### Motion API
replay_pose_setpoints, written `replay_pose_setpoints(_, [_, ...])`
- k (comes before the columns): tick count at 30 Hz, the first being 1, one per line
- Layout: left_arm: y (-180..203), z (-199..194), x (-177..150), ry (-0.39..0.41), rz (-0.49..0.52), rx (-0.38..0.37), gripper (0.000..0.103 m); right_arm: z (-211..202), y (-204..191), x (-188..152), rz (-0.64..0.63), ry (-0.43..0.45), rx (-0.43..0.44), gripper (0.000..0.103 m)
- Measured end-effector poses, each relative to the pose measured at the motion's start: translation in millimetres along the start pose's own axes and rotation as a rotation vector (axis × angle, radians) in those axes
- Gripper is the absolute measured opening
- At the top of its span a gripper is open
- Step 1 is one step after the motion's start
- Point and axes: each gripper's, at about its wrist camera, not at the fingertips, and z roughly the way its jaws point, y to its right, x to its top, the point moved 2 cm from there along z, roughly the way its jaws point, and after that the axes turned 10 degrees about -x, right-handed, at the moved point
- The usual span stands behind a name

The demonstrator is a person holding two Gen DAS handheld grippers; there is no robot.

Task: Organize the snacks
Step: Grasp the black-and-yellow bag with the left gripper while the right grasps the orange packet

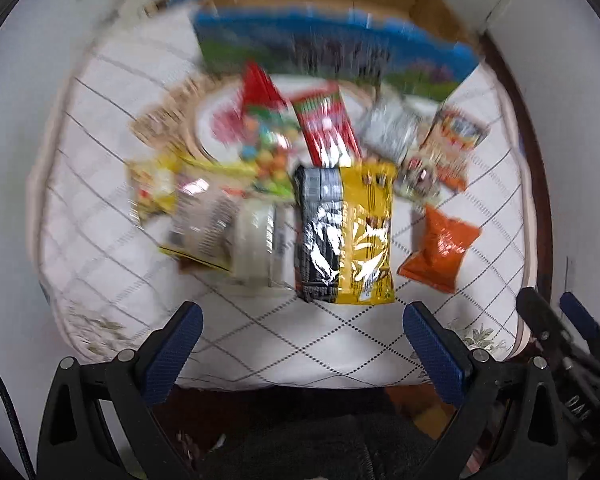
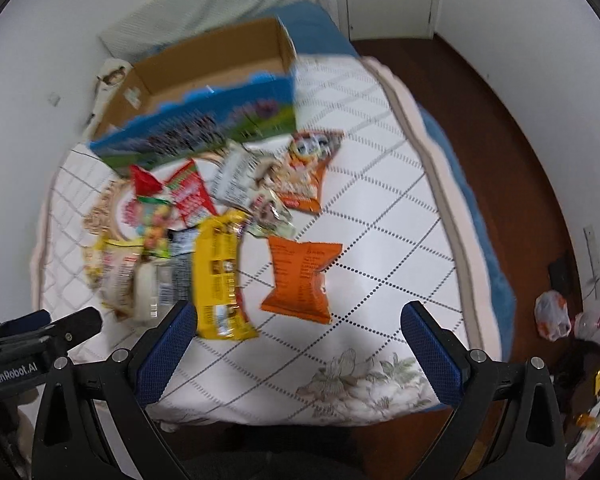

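Several snack packets lie in a heap on a white quilted mattress (image 1: 112, 248). A yellow and black packet (image 1: 344, 236) lies nearest, with a small orange packet (image 1: 440, 248) to its right. A red packet (image 1: 326, 124) and a colourful candy bag (image 1: 268, 140) lie further back. Behind them stands an open cardboard box (image 2: 212, 68) with a blue printed front (image 1: 332, 52). My left gripper (image 1: 300, 344) hangs open just short of the yellow packet, holding nothing. My right gripper (image 2: 298, 344) is open and holds nothing, near the orange packet (image 2: 302, 280). Both views are blurred.
A woven round mat (image 1: 172, 120) lies under the pile at the left. The mattress's near edge (image 2: 300, 420) sits close to both grippers. Dark brown floor (image 2: 500, 120) runs along the right, with bags (image 2: 552, 316) by the wall. The right gripper's body (image 1: 564, 332) shows at the left view's edge.
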Motion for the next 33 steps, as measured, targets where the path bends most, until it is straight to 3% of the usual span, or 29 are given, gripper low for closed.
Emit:
replay_pose_setpoints(7, [11,89,36,-0.133,-0.008,-0.042,0.100,86,-13,0,-0.026,-0.119,0.004,0.092])
replay_pose_setpoints(13, [20,149,52,-0.230,0.017,-0.034,0.100,106,-21,-4,-0.037,-0.150,0.022,0.089])
replay_pose_setpoints(15, [19,163,54,-0.233,0.016,0.000,0.093,108,-23,-3,-0.045,-0.152,0.019,0.088])
replay_pose_setpoints(18, [13,168,54,-0.208,0.004,0.012,0.085,115,-29,-1,-0.047,-0.171,0.025,0.087])
replay_pose_setpoints(25, [-23,154,45,-0.154,-0.016,0.037,0.085,141,-43,14,0.016,-0.203,0.037,0.087])
replay_pose_setpoints(30, [-36,168,45,-0.173,-0.024,0.013,0.086,170,-53,12,0.021,-0.277,0.046,0.059])
replay_pose_setpoints(33, [-42,182,46,-0.185,-0.006,0.014,0.087,167,-68,8,-0.126,-0.260,0.024,0.057])
